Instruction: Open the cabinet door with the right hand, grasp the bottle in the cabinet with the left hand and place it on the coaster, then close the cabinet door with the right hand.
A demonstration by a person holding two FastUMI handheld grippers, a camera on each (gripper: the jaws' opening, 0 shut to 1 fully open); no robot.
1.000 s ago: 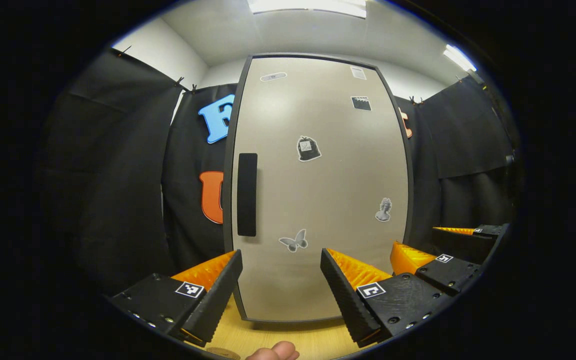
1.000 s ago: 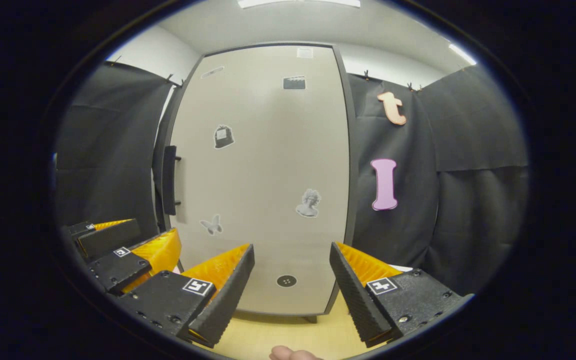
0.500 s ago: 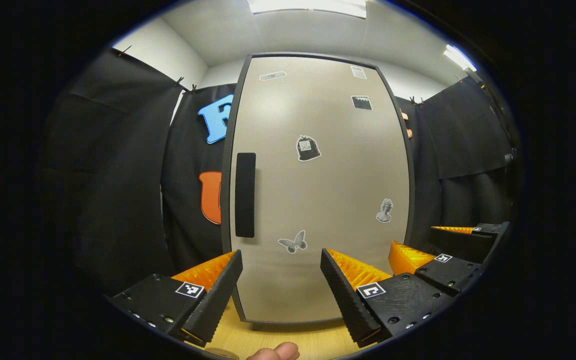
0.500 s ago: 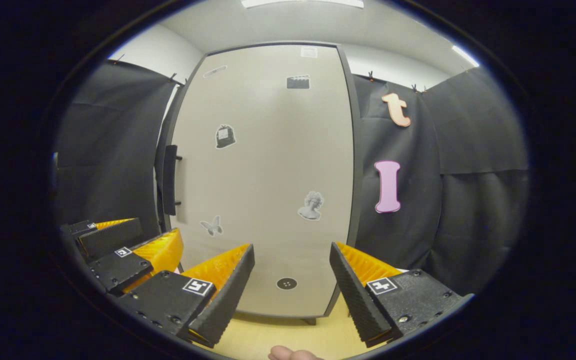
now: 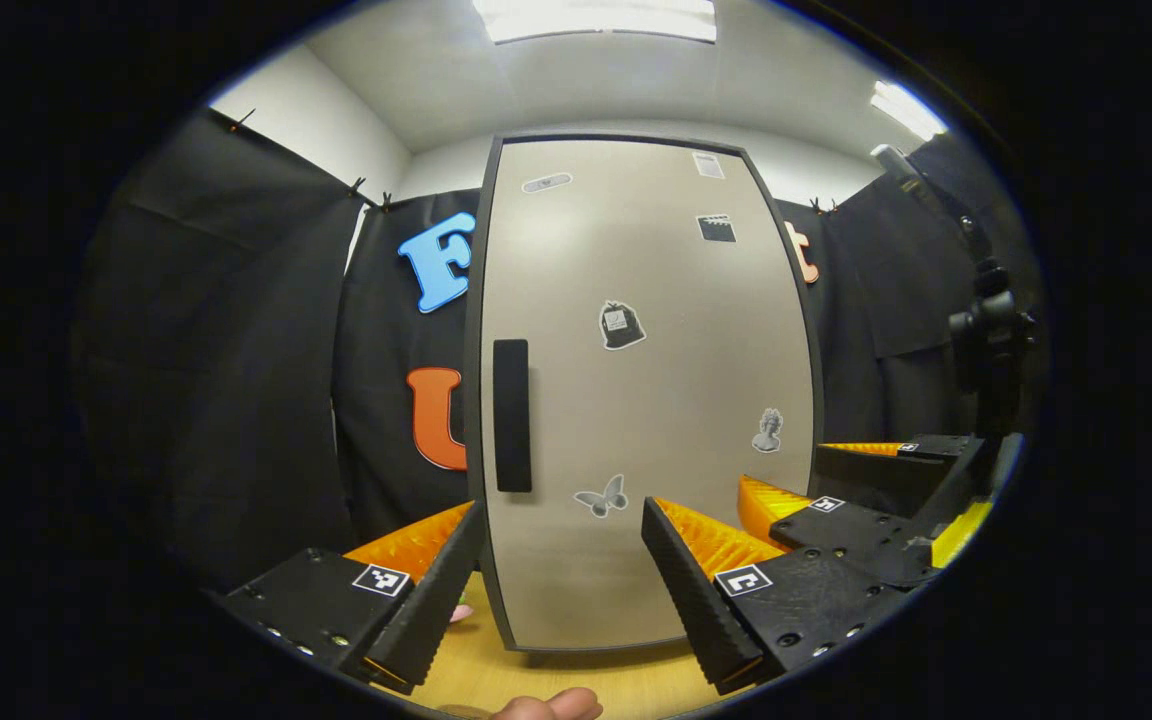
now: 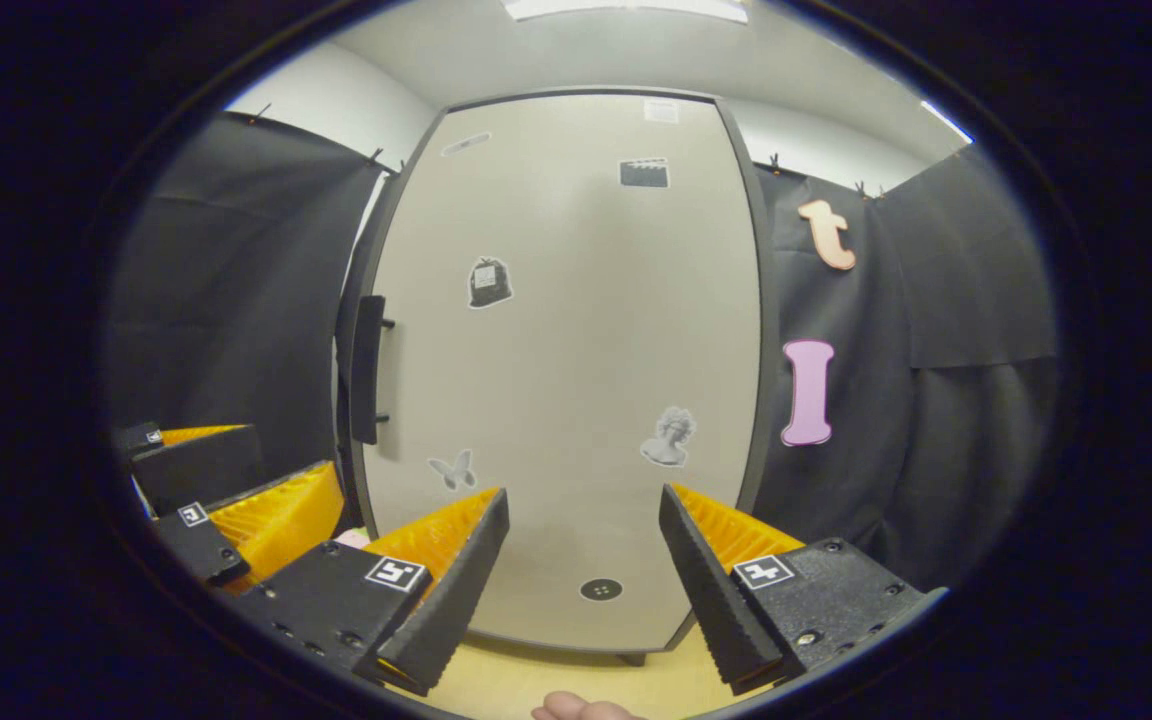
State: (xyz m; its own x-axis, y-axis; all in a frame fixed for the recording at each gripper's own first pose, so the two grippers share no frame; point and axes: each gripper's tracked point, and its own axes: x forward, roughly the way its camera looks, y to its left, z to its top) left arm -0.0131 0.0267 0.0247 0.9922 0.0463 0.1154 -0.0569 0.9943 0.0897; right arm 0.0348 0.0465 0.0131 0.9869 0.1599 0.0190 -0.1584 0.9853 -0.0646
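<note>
A light wooden tabletop (image 5: 496,665) is seen below, ceiling light panels (image 5: 591,18) above; a small pink item (image 5: 459,612), possibly plastic, is glimpsed.

1. Looks like a staged recording booth in a lab or office room, not anyone's home.
2. Black cloth (image 5: 236,380) clipped up as walls, left and right of frame.
3. Lone beige cabinet (image 6: 576,350) with stickers on a light wood tabletop (image 5: 576,670).
4. Plain white ceiling, panel light (image 5: 591,18) at the top.
</note>
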